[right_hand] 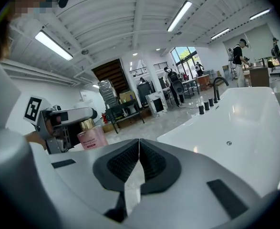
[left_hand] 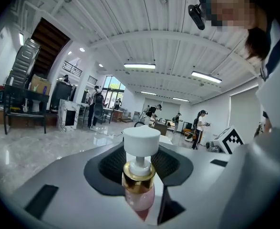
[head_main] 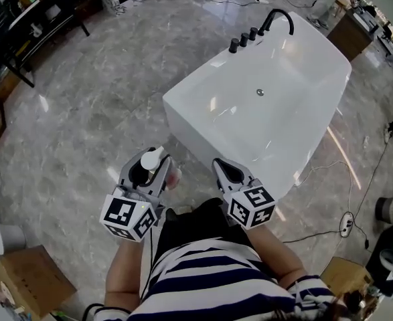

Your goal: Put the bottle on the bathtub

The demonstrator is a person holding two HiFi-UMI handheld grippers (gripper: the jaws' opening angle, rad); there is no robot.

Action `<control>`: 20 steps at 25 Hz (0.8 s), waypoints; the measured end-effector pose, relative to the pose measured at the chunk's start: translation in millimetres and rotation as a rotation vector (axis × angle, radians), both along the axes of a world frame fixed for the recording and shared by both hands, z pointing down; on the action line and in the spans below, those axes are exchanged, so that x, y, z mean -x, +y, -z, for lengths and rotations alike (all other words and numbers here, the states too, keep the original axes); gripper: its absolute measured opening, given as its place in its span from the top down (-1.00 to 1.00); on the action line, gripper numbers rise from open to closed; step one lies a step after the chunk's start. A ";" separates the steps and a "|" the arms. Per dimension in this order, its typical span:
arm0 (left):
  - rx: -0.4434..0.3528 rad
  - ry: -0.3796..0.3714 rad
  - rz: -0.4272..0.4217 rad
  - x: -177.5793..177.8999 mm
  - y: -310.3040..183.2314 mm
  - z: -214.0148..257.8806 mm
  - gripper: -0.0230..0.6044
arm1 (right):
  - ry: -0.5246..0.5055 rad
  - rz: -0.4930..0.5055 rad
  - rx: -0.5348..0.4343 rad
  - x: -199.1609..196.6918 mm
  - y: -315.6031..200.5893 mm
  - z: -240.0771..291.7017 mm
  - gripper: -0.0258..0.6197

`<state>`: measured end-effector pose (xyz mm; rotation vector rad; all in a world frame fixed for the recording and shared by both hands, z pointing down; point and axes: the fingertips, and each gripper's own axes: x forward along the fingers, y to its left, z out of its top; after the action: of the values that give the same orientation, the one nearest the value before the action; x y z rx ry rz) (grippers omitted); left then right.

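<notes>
A pink bottle (head_main: 174, 176) with a gold collar and a white pump cap (head_main: 152, 158) is clamped in my left gripper (head_main: 149, 164), just left of the near corner of the white bathtub (head_main: 203, 95). In the left gripper view the bottle (left_hand: 139, 197) stands upright between the jaws and its cap (left_hand: 141, 138) rises above them. My right gripper (head_main: 225, 170) is shut on nothing, hovering by the tub's near rim. The right gripper view shows its jaws meeting, the bottle (right_hand: 92, 138) to the left, and the bathtub (right_hand: 240, 123) to the right.
A black faucet (head_main: 280, 16) and a row of black knobs (head_main: 244, 39) sit on the tub's far rim. A black rack (head_main: 22, 35) stands at the upper left, and a cardboard box (head_main: 29, 281) at the lower left. Cables (head_main: 347, 223) lie on the floor at the right.
</notes>
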<state>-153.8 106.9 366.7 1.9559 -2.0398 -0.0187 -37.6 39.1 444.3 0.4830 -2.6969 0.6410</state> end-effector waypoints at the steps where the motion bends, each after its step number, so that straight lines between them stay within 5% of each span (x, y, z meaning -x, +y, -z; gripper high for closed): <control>1: 0.004 0.005 -0.002 2.5 -5.7 -3.2 0.39 | 0.006 -0.002 -0.003 1.5 -4.3 -2.0 0.84; 15: -0.050 0.048 0.017 32.4 -89.1 -20.2 0.46 | -0.044 -0.015 0.001 16.7 -89.8 -8.2 0.84; 20: -0.055 0.009 -0.021 26.2 -129.0 -20.8 0.46 | -0.052 -0.007 0.007 15.9 -107.6 -15.0 0.84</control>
<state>-180.1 -22.2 387.4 2.0061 -2.0334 -0.0797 -53.5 -68.6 459.3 0.4809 -2.7415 0.6735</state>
